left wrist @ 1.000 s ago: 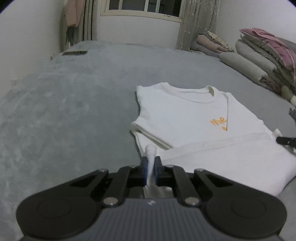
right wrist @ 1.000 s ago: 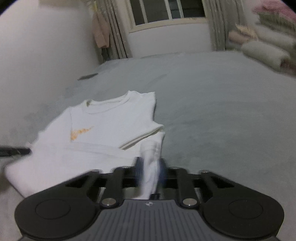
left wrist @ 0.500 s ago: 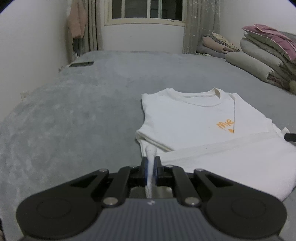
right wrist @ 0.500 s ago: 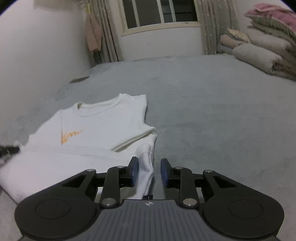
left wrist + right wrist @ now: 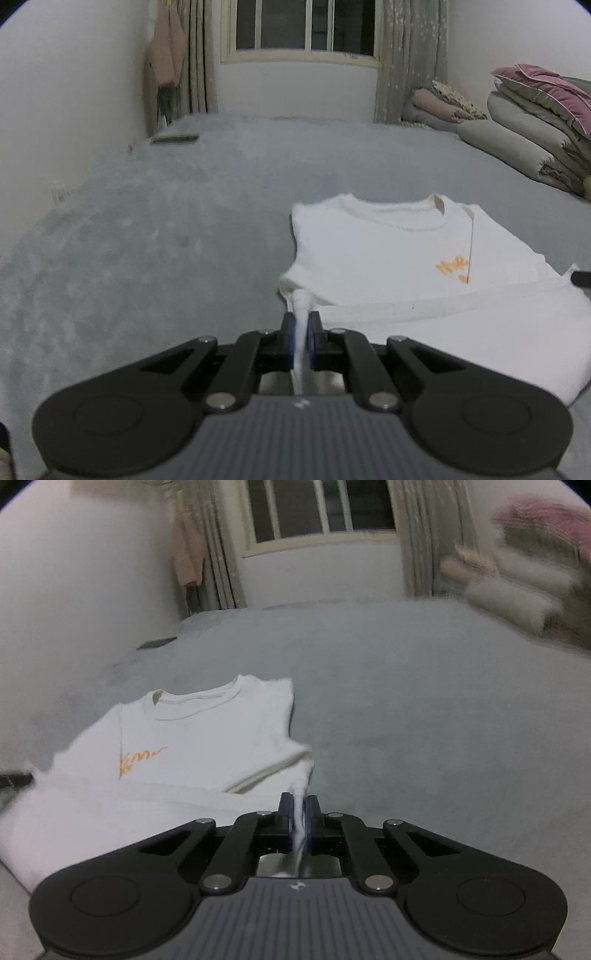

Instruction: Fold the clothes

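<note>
A white T-shirt (image 5: 406,258) with an orange print (image 5: 452,266) lies on the grey bed, collar at the far end and its lower part folded up across the body. My left gripper (image 5: 302,332) is shut on a pinch of the shirt's near left corner. In the right wrist view the same shirt (image 5: 207,738) lies to the left, and my right gripper (image 5: 299,812) is shut on its near right corner. A dark fingertip of the other gripper shows at the edge of each view (image 5: 581,278) (image 5: 14,777).
The grey blanket (image 5: 184,221) spreads wide to the left of and beyond the shirt. Folded quilts (image 5: 535,129) are stacked at the far right. A dark flat object (image 5: 175,139) lies by the left wall. A pink garment (image 5: 166,55) hangs beside the curtained window.
The right jaws stood apart around the shirt corner half a second ago and are now closed on it. The left gripper kept its hold, and its view tipped up a little.
</note>
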Demonstrator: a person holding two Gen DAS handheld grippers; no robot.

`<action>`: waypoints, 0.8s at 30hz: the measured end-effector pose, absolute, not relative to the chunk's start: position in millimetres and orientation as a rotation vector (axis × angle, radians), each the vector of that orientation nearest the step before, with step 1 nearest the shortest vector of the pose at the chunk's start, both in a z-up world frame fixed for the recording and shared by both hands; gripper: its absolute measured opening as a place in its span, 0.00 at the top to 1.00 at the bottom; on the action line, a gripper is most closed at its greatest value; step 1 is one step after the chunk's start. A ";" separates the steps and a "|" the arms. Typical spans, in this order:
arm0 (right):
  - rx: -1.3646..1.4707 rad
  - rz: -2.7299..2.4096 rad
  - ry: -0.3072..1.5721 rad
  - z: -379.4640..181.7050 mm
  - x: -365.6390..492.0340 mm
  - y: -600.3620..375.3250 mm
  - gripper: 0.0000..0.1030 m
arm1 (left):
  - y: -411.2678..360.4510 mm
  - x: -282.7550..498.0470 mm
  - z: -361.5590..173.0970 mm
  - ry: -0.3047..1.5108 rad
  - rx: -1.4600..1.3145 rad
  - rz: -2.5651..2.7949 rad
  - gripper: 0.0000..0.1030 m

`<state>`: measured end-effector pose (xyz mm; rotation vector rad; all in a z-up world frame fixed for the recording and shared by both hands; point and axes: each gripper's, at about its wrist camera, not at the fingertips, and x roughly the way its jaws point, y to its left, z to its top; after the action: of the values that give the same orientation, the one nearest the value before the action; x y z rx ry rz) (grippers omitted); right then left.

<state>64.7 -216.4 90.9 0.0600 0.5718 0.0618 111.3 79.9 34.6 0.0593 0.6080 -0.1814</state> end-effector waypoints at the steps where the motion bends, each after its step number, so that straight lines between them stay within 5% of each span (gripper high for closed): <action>1: 0.027 0.053 0.553 94.8 62.3 -212.2 0.95 | 78.8 109.5 37.4 0.594 0.062 -0.177 0.95; 10: -0.113 -0.004 0.460 103.5 69.1 -199.7 0.95 | 77.8 141.9 58.4 0.564 0.036 -0.145 0.95; 24: -0.244 -0.040 0.426 106.1 214.4 -198.6 0.96 | 39.7 291.3 50.9 0.610 0.194 0.014 0.95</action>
<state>214.4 -198.6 106.1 -0.2440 0.4259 -0.0402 291.3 39.7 50.9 0.1945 0.6105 0.0139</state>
